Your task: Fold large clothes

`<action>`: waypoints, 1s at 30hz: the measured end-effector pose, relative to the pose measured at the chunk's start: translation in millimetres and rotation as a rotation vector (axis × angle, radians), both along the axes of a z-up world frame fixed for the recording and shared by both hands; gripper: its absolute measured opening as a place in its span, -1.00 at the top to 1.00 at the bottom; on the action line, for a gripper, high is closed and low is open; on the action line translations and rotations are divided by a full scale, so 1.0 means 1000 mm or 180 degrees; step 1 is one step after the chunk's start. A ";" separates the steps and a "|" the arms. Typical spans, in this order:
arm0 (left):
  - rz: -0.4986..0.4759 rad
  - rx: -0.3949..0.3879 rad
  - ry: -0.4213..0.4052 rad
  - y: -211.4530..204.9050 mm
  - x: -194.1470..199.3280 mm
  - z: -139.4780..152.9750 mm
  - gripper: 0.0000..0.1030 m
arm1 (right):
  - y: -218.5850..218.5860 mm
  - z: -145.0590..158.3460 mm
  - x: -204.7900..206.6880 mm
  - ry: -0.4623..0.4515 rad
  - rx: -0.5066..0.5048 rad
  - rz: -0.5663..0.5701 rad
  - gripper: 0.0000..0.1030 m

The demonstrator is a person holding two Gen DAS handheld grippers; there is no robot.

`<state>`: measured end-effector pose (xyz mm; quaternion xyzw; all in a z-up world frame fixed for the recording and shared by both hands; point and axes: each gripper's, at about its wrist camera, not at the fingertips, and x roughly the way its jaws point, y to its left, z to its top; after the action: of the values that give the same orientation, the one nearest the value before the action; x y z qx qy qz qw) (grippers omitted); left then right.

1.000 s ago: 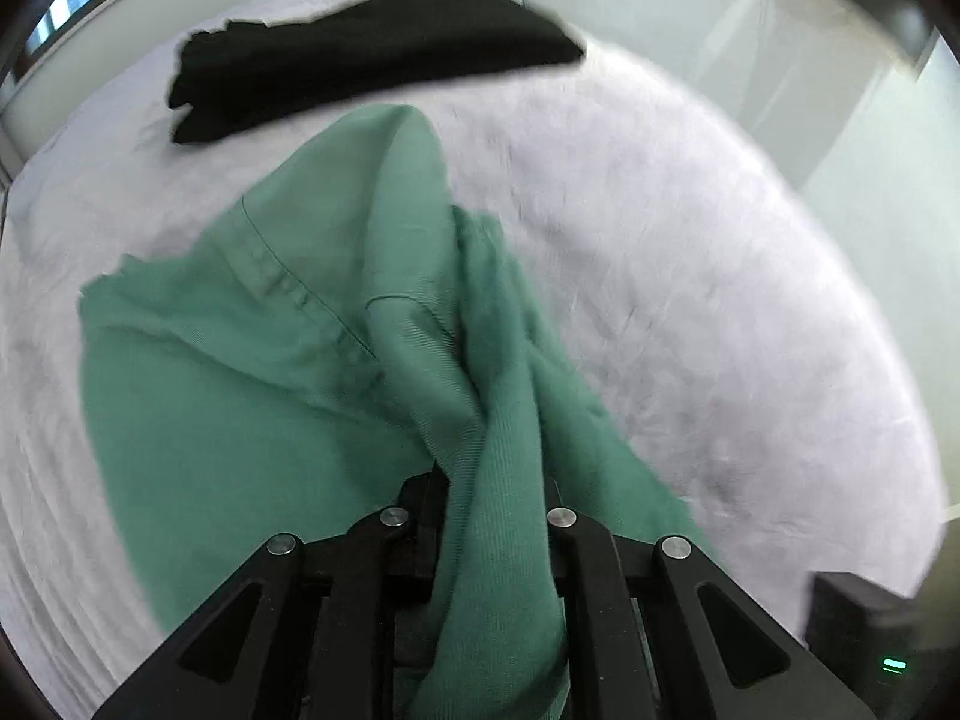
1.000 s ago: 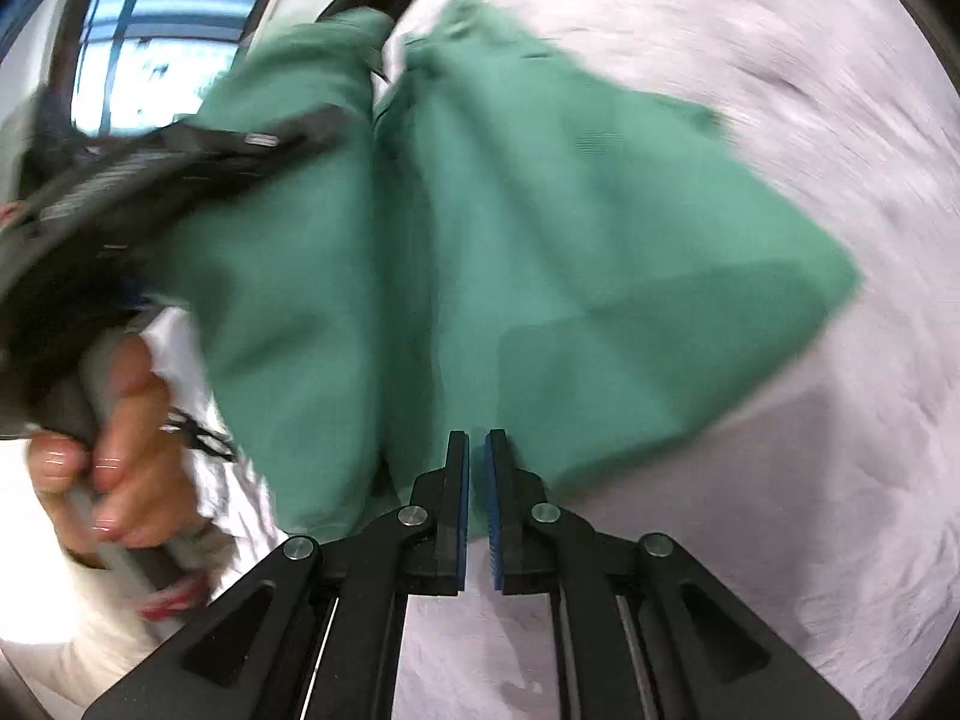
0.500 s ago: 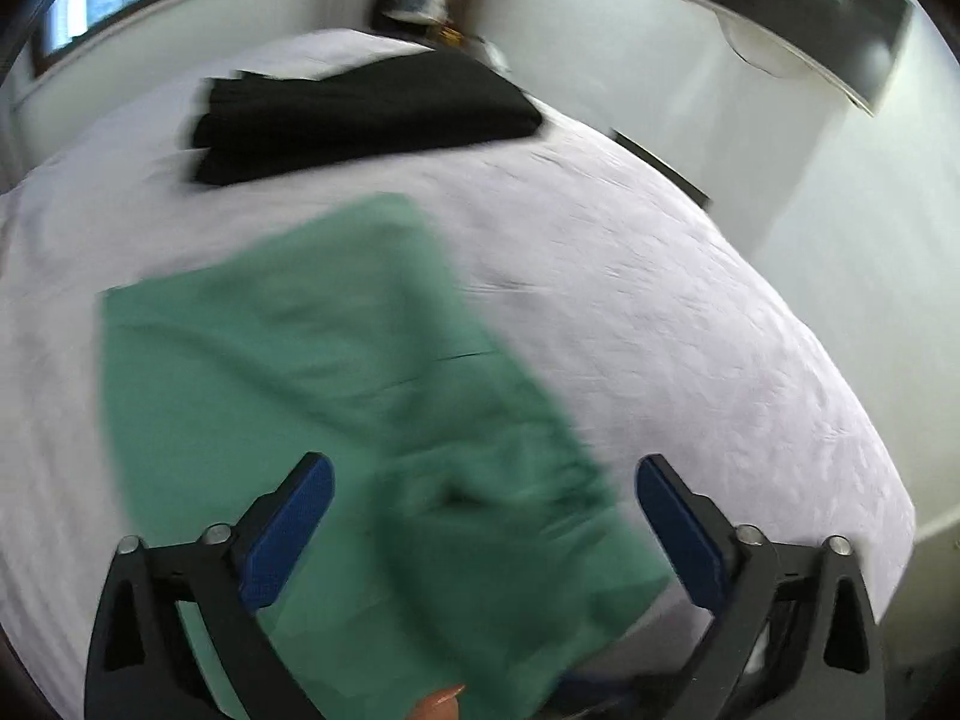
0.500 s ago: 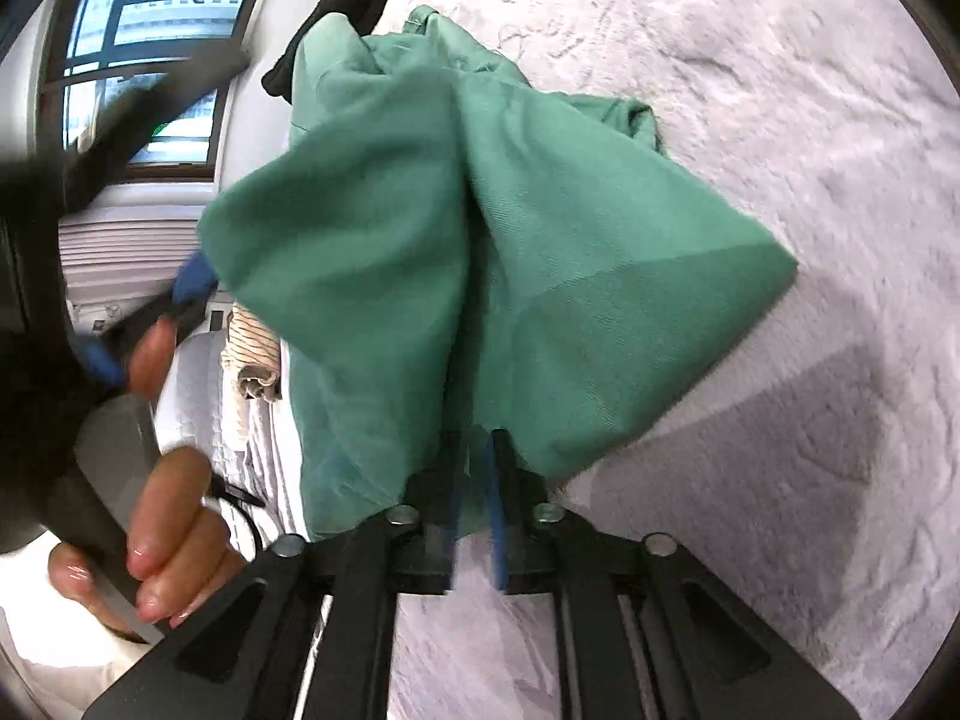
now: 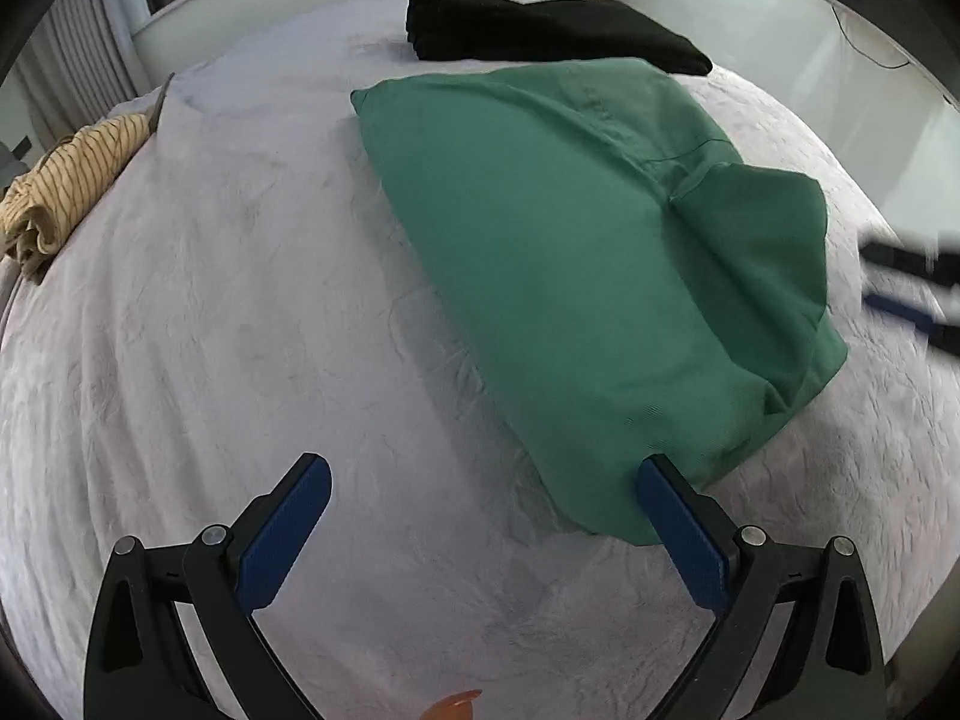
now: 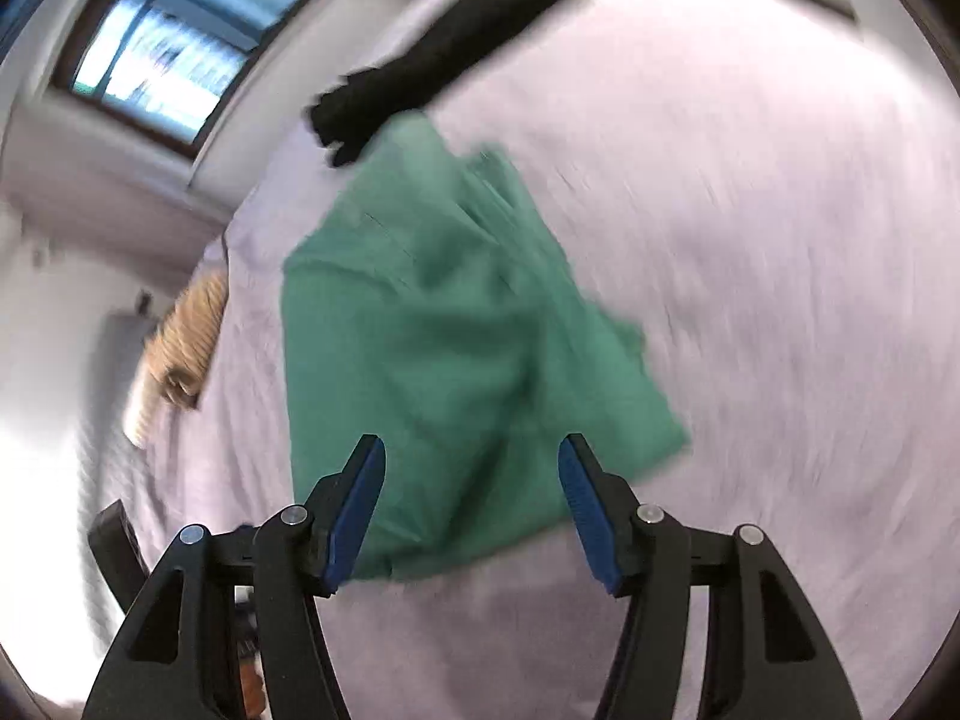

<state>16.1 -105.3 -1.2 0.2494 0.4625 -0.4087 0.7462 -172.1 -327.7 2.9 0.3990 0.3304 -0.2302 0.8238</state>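
Lying folded on the bed (image 5: 252,300), the green garment (image 5: 576,252) is free: the left gripper (image 5: 486,531) is wide and holds nothing, the right gripper (image 6: 471,504) also. I judge one fold is done; the next move needs a grip on an edge, or a flattening of the loose right flap.

I observe the green garment (image 5: 576,252) lying folded on the white bed (image 5: 252,312), right of centre, far end touching a black garment (image 5: 540,30), near corner bunched, surface mostly smooth.
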 end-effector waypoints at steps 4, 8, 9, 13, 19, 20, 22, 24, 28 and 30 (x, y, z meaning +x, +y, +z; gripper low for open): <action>-0.0044 -0.0070 0.0136 -0.004 -0.018 -0.002 -0.99 | -0.002 0.029 0.057 0.0366 -0.0606 0.0539 -0.45; -0.0129 0.0126 -0.0061 -0.013 -0.037 -0.013 -0.99 | -0.002 0.002 0.087 0.1045 -0.0719 0.0861 -0.44; -0.0080 0.0157 -0.0132 -0.018 -0.034 -0.017 -0.99 | -0.001 -0.008 0.087 0.1136 -0.0663 0.0888 -0.06; 0.0107 0.0053 -0.0088 -0.018 -0.015 -0.023 -1.00 | -0.004 -0.002 0.059 0.0960 -0.0575 0.0711 0.90; 0.0065 -0.0019 0.0012 -0.002 -0.009 -0.028 -1.00 | -0.020 -0.041 -0.008 0.0847 -0.0011 0.0352 0.90; 0.0062 -0.0008 0.0061 -0.002 -0.008 -0.030 -1.00 | -0.021 -0.057 -0.018 0.0796 0.0105 0.0292 0.90; 0.0026 0.0033 0.0096 0.000 -0.010 -0.031 -1.00 | -0.023 -0.073 -0.036 0.0605 0.0334 0.0123 0.90; -0.0020 0.0071 0.0088 0.004 -0.010 -0.029 -1.00 | -0.027 -0.076 -0.057 0.0371 0.0579 -0.0092 0.91; -0.0067 0.0117 0.0210 0.019 -0.008 -0.019 -1.00 | -0.028 -0.064 -0.092 0.0307 0.0807 -0.0355 0.63; -0.0053 0.0096 0.0224 0.022 -0.005 -0.010 -1.00 | -0.029 -0.049 -0.095 0.0390 0.0671 -0.0313 0.58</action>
<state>10.7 -82.8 -11.1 0.2499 0.4925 -0.4164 0.7222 -266.8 -357.1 -45.9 0.4842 0.3825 -0.2582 0.7433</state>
